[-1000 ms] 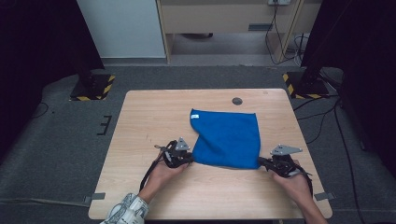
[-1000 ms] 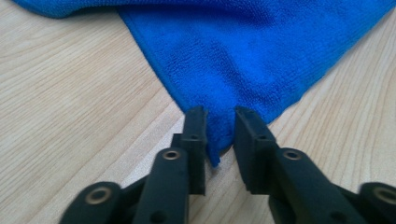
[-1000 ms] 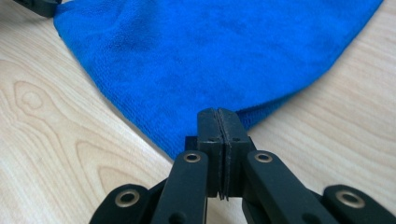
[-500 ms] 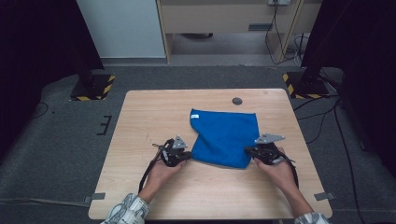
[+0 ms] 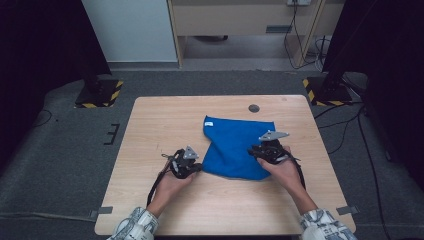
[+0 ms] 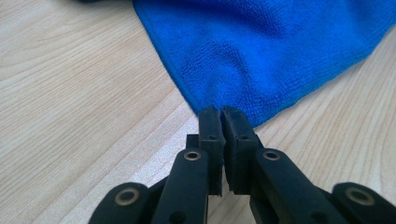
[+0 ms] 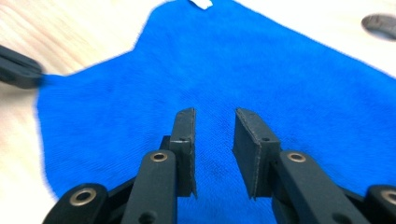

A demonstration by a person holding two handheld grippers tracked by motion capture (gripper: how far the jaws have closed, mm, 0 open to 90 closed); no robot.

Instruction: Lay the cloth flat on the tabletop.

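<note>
Blue cloth [image 5: 235,147] is pinned at its near corner by the left gripper [image 6: 222,116], freeing the spread-jawed right gripper [image 7: 214,122] for folding.

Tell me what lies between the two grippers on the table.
In the high view, the blue cloth spans the stretch between the left gripper, shut at its near-left corner, and the right gripper, open above its right part.

Both grippers are black: the left gripper [image 5: 183,163] and right gripper [image 5: 270,148] each carry a grey three-cornered plate, brass-coloured pivot rivets and black cable. Sleeves are pale, patterned.
</note>
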